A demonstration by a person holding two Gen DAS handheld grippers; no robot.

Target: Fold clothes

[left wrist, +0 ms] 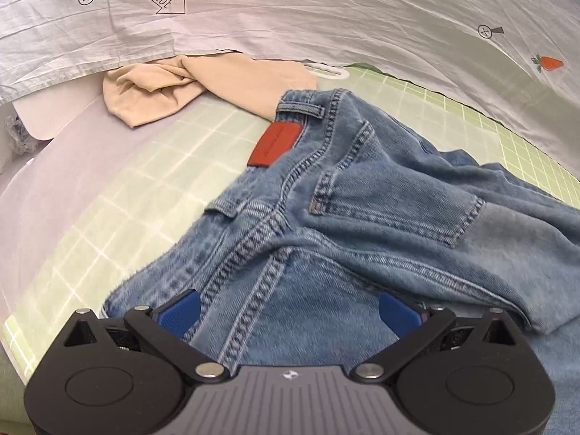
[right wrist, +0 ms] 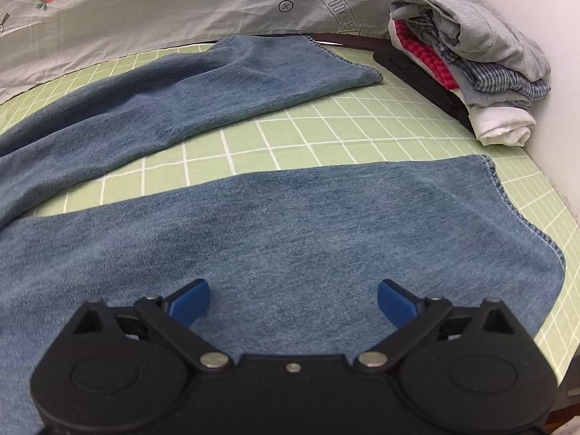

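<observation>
Both claws spread wide over jeans on the gridded green worktop
Left claw (left wrist: 288,313) hovers above the stitched seat of the jeans (left wrist: 344,217), red patch and beige cloth (left wrist: 163,87) beyond; right claw (right wrist: 293,304) above soft flat legs (right wrist: 290,224), folded pile (right wrist: 467,61) behind

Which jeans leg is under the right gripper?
The near leg, lying flat right below the open right gripper. The far leg lies apart across a strip of green mat, toward the sheet.

Blue jeans (left wrist: 362,217) with red patch (left wrist: 274,144), green white-gridded mat (right wrist: 308,134), beige cloth (left wrist: 203,83)
</observation>
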